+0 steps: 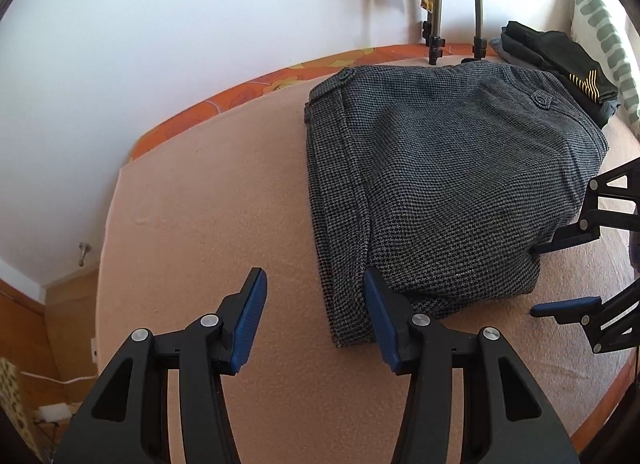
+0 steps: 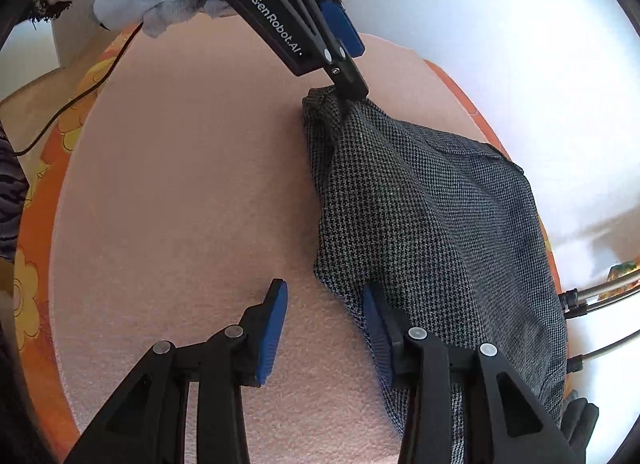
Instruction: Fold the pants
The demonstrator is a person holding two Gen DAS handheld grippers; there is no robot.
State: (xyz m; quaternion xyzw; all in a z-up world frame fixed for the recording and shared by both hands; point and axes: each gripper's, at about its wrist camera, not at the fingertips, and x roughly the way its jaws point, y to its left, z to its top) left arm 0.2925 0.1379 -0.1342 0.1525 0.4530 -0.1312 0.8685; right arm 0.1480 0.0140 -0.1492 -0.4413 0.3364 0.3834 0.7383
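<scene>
The grey houndstooth pants lie folded into a thick block on the pink blanket, waistband and buttons at the far side. My left gripper is open at the pants' near left corner; one blue pad touches the fabric edge. In the right wrist view the pants run up to the left gripper, whose lower finger presses that corner. My right gripper is open, its right pad against the pants' near edge. It also shows at the pants' right side.
A stack of dark folded clothes and a striped pillow lie at the back right. Metal stand legs rise behind the pants. The orange flowered sheet rims the bed. A black cable crosses the left edge.
</scene>
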